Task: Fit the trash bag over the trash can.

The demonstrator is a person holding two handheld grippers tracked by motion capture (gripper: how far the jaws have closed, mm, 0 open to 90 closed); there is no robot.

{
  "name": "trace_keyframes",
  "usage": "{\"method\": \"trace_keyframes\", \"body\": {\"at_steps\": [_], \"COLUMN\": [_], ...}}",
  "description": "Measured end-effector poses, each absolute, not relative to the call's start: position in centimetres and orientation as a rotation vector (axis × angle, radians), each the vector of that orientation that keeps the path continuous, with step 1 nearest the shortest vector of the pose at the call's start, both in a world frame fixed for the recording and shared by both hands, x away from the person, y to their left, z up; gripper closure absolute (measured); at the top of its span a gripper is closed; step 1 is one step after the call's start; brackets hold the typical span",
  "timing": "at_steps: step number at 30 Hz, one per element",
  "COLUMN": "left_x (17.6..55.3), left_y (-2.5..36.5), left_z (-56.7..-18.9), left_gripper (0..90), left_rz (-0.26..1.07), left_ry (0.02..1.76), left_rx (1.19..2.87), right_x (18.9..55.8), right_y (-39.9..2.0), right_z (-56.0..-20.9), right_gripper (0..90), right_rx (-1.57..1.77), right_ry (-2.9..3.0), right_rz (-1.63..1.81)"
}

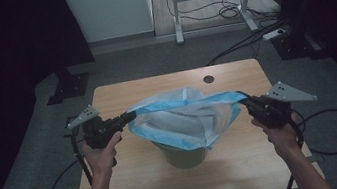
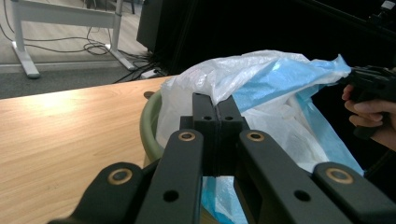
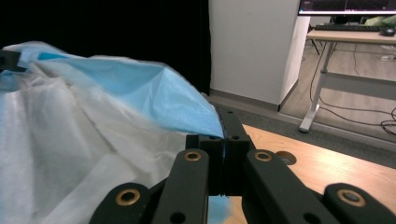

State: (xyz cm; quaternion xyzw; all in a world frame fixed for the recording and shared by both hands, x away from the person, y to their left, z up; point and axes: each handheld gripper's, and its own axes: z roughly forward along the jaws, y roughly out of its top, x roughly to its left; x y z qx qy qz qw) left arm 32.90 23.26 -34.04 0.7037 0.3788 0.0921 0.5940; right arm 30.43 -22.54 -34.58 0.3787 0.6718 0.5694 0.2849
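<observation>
- So, the thin blue-and-white plastic bin bag (image 1: 187, 117) was stretched wide between both tools, mouth open above the small round olive-green bin (image 1: 185, 155) near the middle of the light wooden table (image 1: 134, 180)
- L gripper (image 1: 131, 115): jaws together, clamped on the bag's rim at its L side; in the left gripper view the jaws met on the film w/ no gap
- R gripper (image 1: 244, 98): jaws likewise pinched shut on the rim at the R side, blue edge caught between them in the right gripper view
- Done, as far as I could judge: bag picked up by both sides, opened out, part of it hanging down into the bin
- Left: rim wasn't folded over the bin's lip (image 2: 148, 122) yet; near side sagged low, far side was held up clear of the bin
- Prob. next: lower, pull the rim down round the lip, let go
- Couldn't tell how deep the bag sat inside
</observation>
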Motion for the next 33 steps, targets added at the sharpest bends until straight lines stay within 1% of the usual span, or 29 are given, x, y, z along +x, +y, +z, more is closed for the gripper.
{"method": "trace_keyframes", "body": {"at_steps": [4, 23, 33], "left_x": [33.4, 37.1, 38.4], "left_y": [23.2, 24.4, 24.6], "left_z": [-34.4, -38.1, -40.0], "left_gripper": [89.5, 89.0, 88.2], "left_rz": [0.212, 0.207, 0.178], "left_ry": [0.901, 1.035, 1.099], "left_rx": [1.643, 1.651, 1.670], "right_x": [32.1, 39.5, 41.7], "right_y": [-22.5, -19.7, -18.3], "right_z": [-34.8, -38.7, -41.8], "right_gripper": [88.5, 87.3, 86.9], "right_rx": [1.039, 1.177, 1.242], "right_ry": [1.822, 1.890, 1.960], "right_rz": [1.493, 1.394, 1.348]}}
